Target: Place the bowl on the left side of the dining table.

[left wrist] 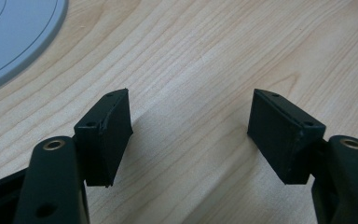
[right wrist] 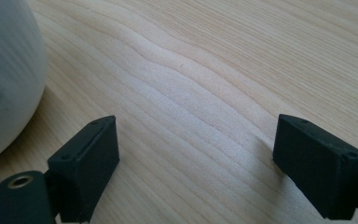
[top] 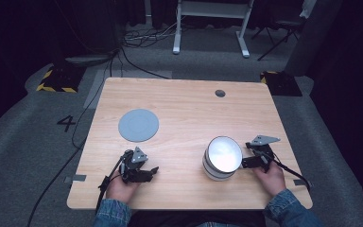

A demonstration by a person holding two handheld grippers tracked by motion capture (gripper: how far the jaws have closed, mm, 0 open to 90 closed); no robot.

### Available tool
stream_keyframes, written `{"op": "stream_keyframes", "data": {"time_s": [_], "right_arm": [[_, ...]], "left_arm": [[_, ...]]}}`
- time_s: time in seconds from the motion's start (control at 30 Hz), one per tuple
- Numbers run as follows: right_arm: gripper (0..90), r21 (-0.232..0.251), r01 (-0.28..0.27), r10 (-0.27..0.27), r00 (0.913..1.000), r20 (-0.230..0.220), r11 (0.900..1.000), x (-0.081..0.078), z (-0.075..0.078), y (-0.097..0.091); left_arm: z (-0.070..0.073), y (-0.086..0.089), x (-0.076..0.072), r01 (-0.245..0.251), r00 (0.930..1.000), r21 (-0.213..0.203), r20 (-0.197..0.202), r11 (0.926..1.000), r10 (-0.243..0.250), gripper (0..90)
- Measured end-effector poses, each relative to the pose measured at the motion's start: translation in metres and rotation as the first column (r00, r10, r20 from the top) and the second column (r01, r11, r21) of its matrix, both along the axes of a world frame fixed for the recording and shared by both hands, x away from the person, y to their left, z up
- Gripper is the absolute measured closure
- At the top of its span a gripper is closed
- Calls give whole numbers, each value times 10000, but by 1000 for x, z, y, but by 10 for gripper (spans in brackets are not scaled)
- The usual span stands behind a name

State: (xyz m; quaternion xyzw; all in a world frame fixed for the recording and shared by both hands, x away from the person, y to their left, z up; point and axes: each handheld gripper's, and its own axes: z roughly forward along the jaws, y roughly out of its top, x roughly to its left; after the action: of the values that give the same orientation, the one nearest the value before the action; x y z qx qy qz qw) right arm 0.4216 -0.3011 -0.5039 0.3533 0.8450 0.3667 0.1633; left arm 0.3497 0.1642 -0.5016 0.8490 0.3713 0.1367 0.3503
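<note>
On the tabletop (top: 189, 113), a white bowl (top: 222, 158) stands near the front edge, at nine o'clock of the right tool (top: 248, 153) and just beside it. Both tools gape with nothing between their jaws. Left tool (top: 146, 172) lies at five o'clock of a grey disc (top: 138, 125).

Grey carpet floor (top: 23, 142) w/ cables, white desk frame (top: 211, 23) behind, dark room.
</note>
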Motion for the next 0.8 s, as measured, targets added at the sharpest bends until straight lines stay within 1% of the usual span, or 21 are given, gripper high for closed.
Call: {"op": "stream_keyframes", "data": {"time_s": [0.03,0.07,0.3,0.8], "right_arm": [[145,2,4,-4,10000,-2,10000,0,0,0],[145,3,0,0,10000,0,10000,0,0,0],[145,3,2,-2,10000,-2,10000,0,0,0],[145,3,2,-2,10000,-1,10000,0,0,0]], "left_arm": [[0,0,0,-43,10000,-44,-5,10000,43,312],[0,0,1,-79,10000,28,35,10000,79,314],[0,0,0,-134,9999,-22,5,9999,134,314],[0,0,0,-150,9999,-25,0,9999,150,313]]}}
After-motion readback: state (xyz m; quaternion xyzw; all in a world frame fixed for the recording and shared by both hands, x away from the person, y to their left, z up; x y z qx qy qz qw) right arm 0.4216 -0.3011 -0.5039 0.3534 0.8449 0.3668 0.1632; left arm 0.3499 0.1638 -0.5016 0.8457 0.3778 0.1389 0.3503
